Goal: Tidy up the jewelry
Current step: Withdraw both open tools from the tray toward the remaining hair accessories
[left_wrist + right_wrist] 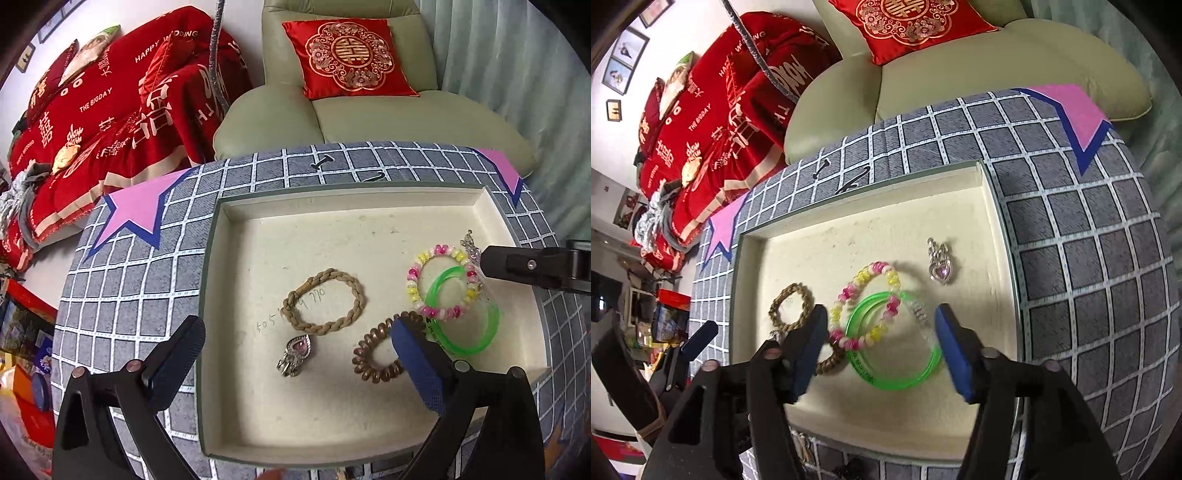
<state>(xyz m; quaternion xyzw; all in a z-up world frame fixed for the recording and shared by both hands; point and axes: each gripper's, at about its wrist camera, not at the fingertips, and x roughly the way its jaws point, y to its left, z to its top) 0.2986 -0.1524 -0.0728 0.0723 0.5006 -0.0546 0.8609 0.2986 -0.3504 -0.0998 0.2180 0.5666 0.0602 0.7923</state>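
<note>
A cream tray (332, 236) with a green rim holds the jewelry. In the left wrist view my left gripper (299, 325) hangs open over a silver pendant with a pink stone (295, 354), between a braided rope bracelet (324, 301) and a brown spiral hair tie (376, 354); it holds nothing. In the right wrist view my right gripper (881, 325) is open. Its pads straddle a pink-and-yellow beaded bracelet (864, 302) and green bangles (894, 354), which lie overlapping on the tray (812, 258). A second heart pendant (940, 266) lies just beyond them.
The tray sits on a grey checked cloth with pink stars (140, 206). Behind it stand a pale green armchair (369, 114) with a red cushion and a red-covered sofa (92, 110). Two dark hair clips (321, 162) lie on the cloth beyond the tray.
</note>
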